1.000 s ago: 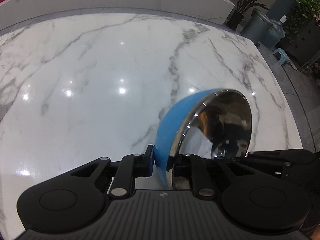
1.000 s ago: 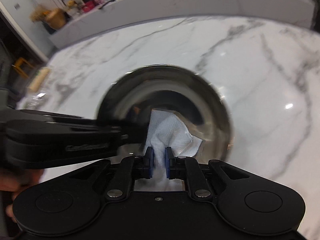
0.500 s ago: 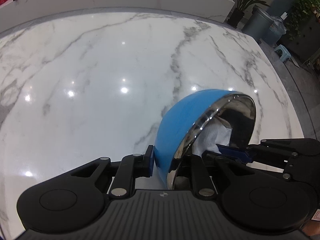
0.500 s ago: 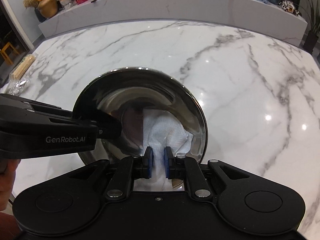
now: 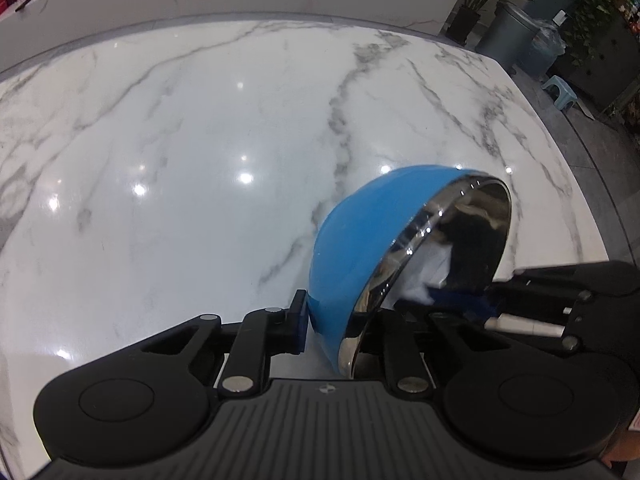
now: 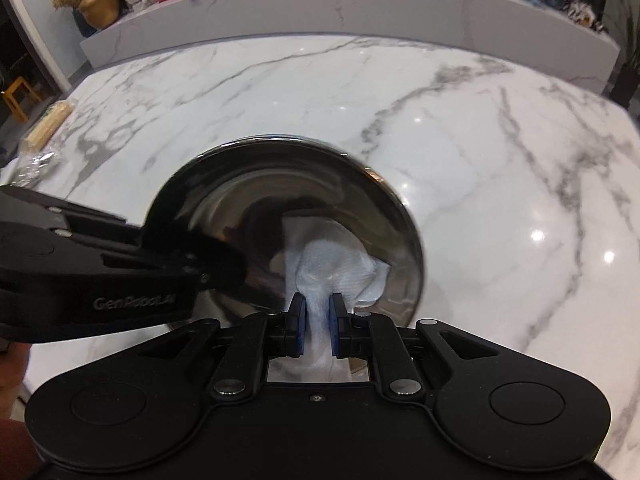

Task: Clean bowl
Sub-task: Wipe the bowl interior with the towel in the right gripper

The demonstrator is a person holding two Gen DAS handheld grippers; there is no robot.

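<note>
A bowl (image 5: 360, 240), blue outside and shiny steel inside, is held tilted on its side above the marble table (image 5: 200, 140). My left gripper (image 5: 340, 328) is shut on the bowl's near rim. In the right wrist view the bowl's steel inside (image 6: 248, 208) faces me. My right gripper (image 6: 317, 326) is shut on a white paper towel (image 6: 336, 264) that is pressed against the lower right of the bowl's inside. The left gripper's body (image 6: 100, 276) comes in from the left. The right gripper (image 5: 460, 294) reaches into the bowl from the right in the left wrist view.
A raised marble ledge (image 6: 360, 4) with small items runs along the table's far side. A packet of wooden sticks (image 6: 48, 124) lies at the table's left edge. A grey bin (image 5: 508, 28), plants and a blue stool (image 5: 560, 88) stand on the floor past the right edge.
The paper towel has slid from the middle of the bowl's inside toward its lower right. The bowl has tilted and shifted a little in the left gripper's hold.
</note>
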